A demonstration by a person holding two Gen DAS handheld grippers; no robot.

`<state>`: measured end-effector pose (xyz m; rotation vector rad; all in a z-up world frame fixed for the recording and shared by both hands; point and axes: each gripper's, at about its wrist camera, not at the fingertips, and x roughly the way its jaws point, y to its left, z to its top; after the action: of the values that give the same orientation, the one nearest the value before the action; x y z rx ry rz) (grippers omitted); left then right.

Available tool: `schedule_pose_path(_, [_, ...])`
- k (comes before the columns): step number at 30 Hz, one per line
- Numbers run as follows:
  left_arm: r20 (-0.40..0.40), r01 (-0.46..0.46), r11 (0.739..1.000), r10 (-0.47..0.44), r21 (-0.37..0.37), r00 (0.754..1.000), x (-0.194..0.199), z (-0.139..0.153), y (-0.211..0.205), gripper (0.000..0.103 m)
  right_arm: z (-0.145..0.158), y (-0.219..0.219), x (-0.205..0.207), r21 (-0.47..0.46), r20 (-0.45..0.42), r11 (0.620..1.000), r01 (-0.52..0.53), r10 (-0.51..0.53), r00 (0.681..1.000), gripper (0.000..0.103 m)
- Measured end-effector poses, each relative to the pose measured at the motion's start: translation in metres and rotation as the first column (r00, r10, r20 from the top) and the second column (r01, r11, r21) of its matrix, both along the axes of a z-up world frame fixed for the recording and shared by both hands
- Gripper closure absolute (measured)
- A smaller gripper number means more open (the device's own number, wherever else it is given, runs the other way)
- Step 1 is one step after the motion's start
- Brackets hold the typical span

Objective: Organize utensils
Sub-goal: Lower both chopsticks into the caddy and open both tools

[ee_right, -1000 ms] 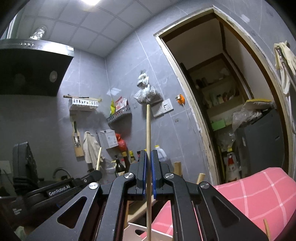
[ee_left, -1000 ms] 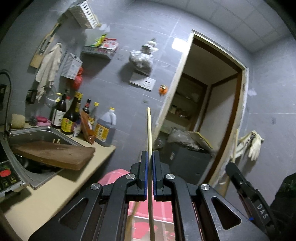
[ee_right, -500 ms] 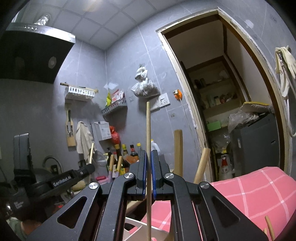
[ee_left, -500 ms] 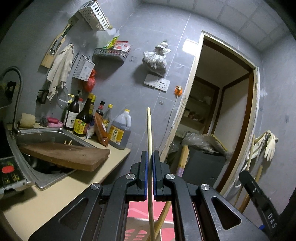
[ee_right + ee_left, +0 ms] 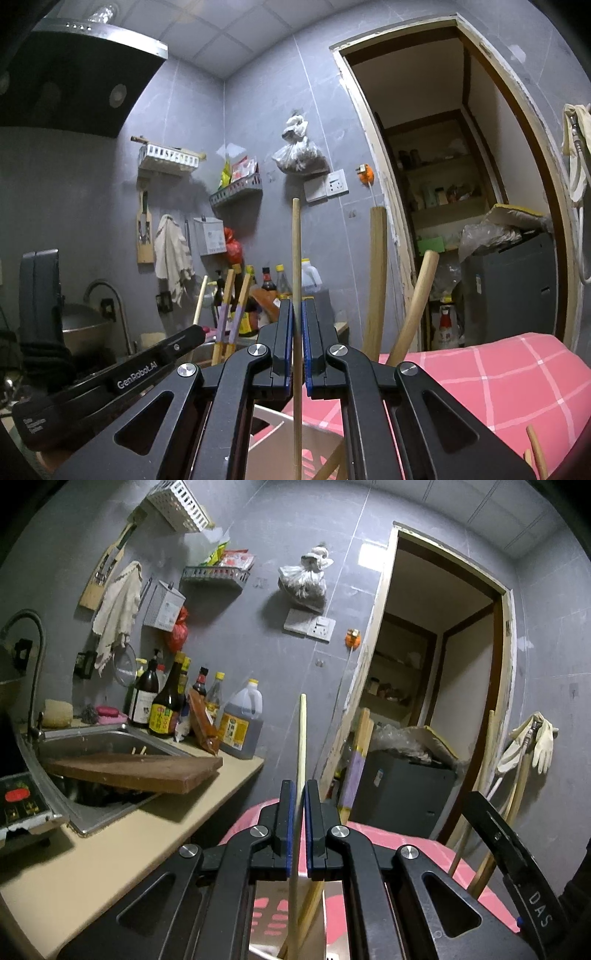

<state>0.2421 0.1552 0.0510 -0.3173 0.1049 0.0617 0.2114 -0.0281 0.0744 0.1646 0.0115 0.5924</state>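
Chopstick point(image 5: 302, 738) clamped upright in left tool point(image 5: 299, 805); right tool point(image 5: 295, 325) likewise.

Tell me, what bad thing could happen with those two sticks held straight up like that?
Each chopstick, left and right, is pinched only by narrow jaws, so it might twist or slide as it goes down. The white holder below already holds thick wooden handles, so the right chopstick could bump one and miss. The other gripper is near; they might collide.

Black fingers point(image 5: 284, 823), blue pads, silver screws
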Motion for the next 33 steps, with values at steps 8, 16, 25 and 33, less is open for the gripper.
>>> schedule_pose_path(8, [-0.039,0.027,0.999,-0.028,-0.035,0.999,-0.003,-0.009,0.002,0.100,-0.004,0.002,0.002,-0.015,-0.024,1.000,0.002,-0.002,1.000,0.100])
schedule_pose_path(16, [-0.077,0.045,0.998,-0.048,-0.051,0.996,-0.006,-0.012,0.001,0.098,-0.005,0.001,0.001,-0.022,-0.036,1.000,0.005,-0.006,0.999,0.099])
schedule_pose_path(25, [-0.082,0.061,0.997,-0.065,-0.053,0.995,-0.012,-0.007,-0.001,0.097,-0.002,0.001,-0.009,-0.040,-0.001,0.999,0.016,-0.016,1.000,0.096])
schedule_pose_path(33, [-0.063,0.078,0.996,-0.081,-0.047,0.995,-0.026,0.005,-0.008,0.078,0.011,-0.010,-0.027,-0.027,0.043,0.999,0.023,-0.022,0.999,0.081])
